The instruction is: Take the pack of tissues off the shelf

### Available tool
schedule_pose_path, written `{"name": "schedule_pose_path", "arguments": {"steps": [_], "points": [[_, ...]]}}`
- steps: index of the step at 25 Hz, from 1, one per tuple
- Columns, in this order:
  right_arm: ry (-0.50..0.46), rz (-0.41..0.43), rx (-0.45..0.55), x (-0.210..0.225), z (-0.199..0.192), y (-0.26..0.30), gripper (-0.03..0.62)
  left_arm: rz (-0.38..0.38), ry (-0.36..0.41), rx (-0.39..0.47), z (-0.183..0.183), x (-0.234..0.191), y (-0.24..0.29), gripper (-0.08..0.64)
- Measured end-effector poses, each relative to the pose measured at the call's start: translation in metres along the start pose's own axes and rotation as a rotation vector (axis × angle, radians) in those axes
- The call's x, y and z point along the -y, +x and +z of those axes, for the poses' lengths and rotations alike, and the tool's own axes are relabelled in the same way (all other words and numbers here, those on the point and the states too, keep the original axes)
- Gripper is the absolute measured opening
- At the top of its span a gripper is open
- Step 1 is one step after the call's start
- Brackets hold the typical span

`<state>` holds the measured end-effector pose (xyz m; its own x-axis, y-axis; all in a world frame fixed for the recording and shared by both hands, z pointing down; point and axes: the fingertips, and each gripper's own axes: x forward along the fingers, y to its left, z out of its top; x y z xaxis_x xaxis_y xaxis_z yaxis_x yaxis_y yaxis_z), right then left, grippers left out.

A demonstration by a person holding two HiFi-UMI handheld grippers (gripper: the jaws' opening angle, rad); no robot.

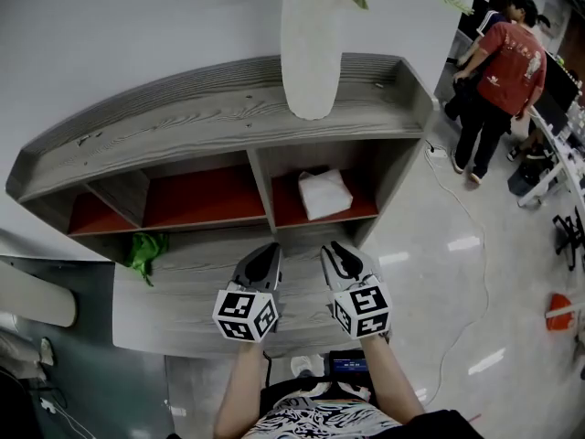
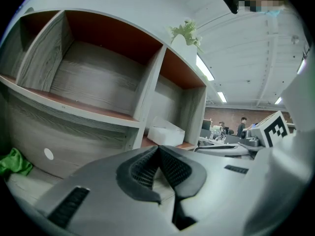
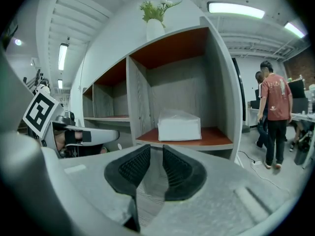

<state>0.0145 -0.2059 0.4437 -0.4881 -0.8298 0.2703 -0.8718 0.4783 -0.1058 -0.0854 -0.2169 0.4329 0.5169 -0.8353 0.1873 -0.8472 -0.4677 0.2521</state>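
The white pack of tissues (image 1: 324, 193) lies in the right-hand compartment of the grey wooden shelf (image 1: 228, 108), on its red floor. In the right gripper view the pack of tissues (image 3: 179, 126) sits straight ahead, some way off. From the left gripper view the pack of tissues (image 2: 166, 132) shows ahead and slightly right. My right gripper (image 1: 336, 248) hovers in front of that compartment, jaws a narrow gap apart with nothing between them (image 3: 156, 147). My left gripper (image 1: 271, 248) hangs beside it, pads meeting at the tips (image 2: 158, 147), empty.
A tall white vase (image 1: 311, 44) with greenery stands on the shelf top above the tissues. A green cloth (image 1: 146, 250) lies at the left of the lower ledge. Two people (image 1: 503, 71) stand at the right by desks. A white cable (image 1: 462, 208) runs across the glossy floor.
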Motion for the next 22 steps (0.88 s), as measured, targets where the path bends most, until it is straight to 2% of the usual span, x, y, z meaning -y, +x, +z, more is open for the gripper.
{"name": "schedule_pose_path", "arguments": {"steps": [11,14,18,22], "points": [[0.010,-0.026,0.004,0.006,0.011,0.028,0.108,0.028,0.035,-0.040,-0.009,-0.013,0.009,0.007],[0.004,-0.047,0.000,0.009,0.013,0.033,0.151,0.029,0.033,-0.041,-0.008,-0.016,0.012,0.006],[-0.013,-0.086,0.000,0.014,0.017,0.043,0.241,0.015,0.011,-0.043,-0.008,-0.018,0.016,0.006],[-0.013,-0.108,-0.003,0.017,0.020,0.054,0.265,0.010,0.010,-0.049,-0.008,-0.019,0.018,0.007]]}}
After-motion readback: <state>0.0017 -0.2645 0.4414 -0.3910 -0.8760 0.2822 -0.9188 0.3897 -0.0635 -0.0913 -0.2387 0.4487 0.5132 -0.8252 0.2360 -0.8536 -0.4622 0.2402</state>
